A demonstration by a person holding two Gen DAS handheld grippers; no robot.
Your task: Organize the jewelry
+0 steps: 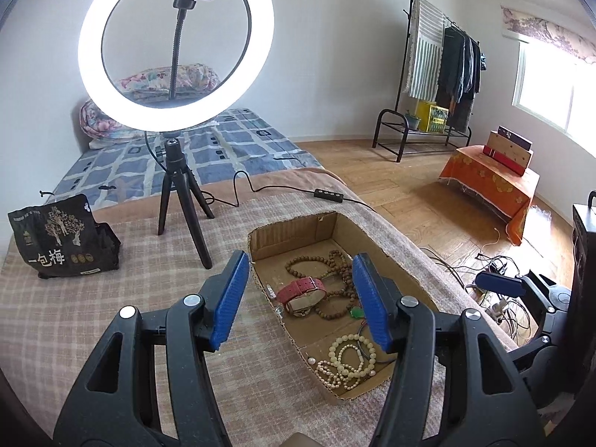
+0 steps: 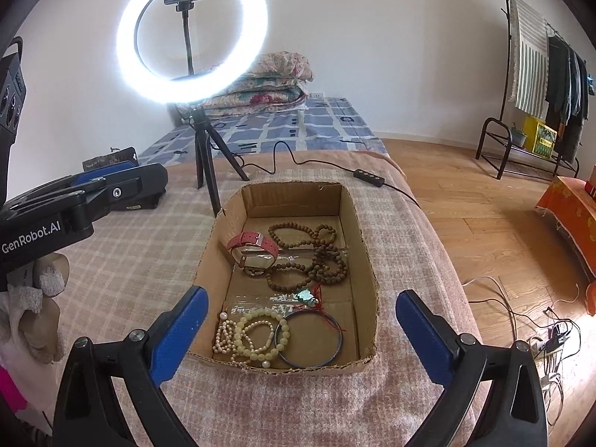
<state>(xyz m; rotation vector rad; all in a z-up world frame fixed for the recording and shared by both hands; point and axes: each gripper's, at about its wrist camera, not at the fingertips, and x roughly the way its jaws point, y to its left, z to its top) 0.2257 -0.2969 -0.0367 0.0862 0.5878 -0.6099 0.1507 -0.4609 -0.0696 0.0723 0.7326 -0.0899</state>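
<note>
Cardboard tray [image 2: 367, 260], open-topped, centre of frame, on a checked blanket [image 2: 130, 260]. Contents, far end: red-strapped watch [image 2: 255, 251], just beside brown bead strands [image 2: 316, 257]. Middle: green pendant [image 2: 307, 295] on red cord. Near end: cream bead bracelets [image 2: 260, 335] and pearl strand [image 2: 223, 339] at left, dark bangle [image 2: 309, 339] at right. Right gripper [image 2: 301, 339], bottom of frame, blue pads spread wide, nothing between them. Left gripper [image 2: 111, 178], left edge, side-on. Ring light [image 2: 192, 33] on tripod, upper left.
</note>
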